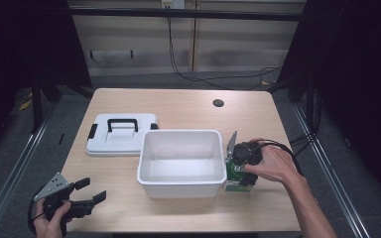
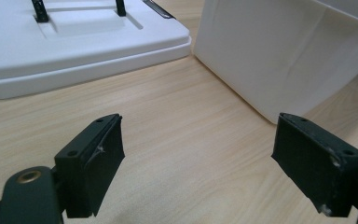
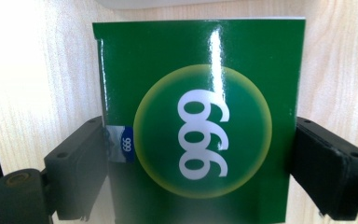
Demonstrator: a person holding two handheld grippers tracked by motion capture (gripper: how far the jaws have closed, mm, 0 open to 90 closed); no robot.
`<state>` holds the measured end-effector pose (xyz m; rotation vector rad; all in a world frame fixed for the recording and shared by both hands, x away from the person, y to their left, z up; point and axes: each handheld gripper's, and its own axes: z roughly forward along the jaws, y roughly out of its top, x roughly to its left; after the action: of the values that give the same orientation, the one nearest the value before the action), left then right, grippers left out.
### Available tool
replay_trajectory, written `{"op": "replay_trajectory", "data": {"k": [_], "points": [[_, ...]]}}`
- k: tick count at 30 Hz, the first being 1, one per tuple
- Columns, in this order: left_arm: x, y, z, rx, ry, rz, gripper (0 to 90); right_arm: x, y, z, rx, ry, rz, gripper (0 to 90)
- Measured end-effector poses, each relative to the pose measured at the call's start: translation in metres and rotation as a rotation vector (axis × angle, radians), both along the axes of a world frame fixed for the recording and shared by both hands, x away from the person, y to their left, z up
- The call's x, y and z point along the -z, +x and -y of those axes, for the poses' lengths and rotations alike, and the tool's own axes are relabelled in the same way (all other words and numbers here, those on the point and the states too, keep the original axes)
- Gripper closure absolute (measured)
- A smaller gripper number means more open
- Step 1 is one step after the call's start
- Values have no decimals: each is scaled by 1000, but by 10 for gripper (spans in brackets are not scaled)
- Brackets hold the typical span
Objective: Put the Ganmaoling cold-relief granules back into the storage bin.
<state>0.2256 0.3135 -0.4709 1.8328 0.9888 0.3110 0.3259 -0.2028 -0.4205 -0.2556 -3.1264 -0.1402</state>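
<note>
Green box [image 3: 200,121] clamped in right tool [image 3: 200,172]; left tool [image 2: 214,163] open, idle.

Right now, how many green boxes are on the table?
1. The green box stands on the table just right of the white bin, between the right gripper's jaws. More could be hidden behind the bin's walls.
</note>
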Motion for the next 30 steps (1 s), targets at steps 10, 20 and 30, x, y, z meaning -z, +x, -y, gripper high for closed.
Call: {"op": "replay_trajectory", "data": {"k": [10, 20, 30], "points": [[0, 0, 0, 0, 0, -2, 159, 2, 1, 0, -2, 9, -6, 150], [0, 0, -1, -1, -1, -2, 159, 0, 2, -1, 12, -10, -26, 158], [0, 0, -1, -1, -2, -3, 159, -4, 2, 4, 5, -3, -40, 159]]}}
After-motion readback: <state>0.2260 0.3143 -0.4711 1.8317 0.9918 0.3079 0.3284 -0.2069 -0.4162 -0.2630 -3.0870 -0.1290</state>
